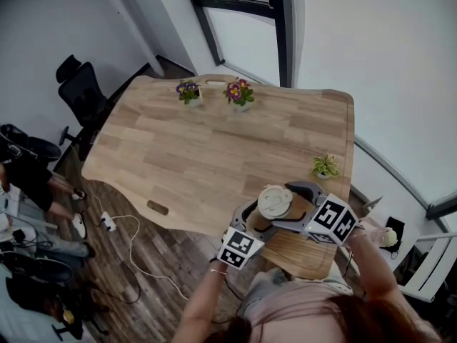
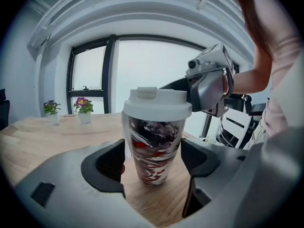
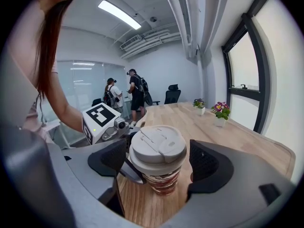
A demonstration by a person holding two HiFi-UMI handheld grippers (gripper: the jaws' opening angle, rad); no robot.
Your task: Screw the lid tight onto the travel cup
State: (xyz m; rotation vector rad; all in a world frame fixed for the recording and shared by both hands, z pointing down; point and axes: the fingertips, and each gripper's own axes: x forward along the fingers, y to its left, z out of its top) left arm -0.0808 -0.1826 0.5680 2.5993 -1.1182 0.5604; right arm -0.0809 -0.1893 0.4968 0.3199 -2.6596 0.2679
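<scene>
The travel cup, clear-walled with a red, black and white pattern, stands upright on the wooden table near its front edge. Its white lid sits on top; from above the lid hides the cup's body. My left gripper straddles the body low down, open, with a thin gap at each pad. My right gripper straddles the lid from the other side, also open, its pads just off the rim. In the head view the left gripper and right gripper flank the cup.
Two small flower pots stand at the table's far edge, a green plant at the right edge. An office chair, people and a cable with a power strip are at the left. Windows lie beyond.
</scene>
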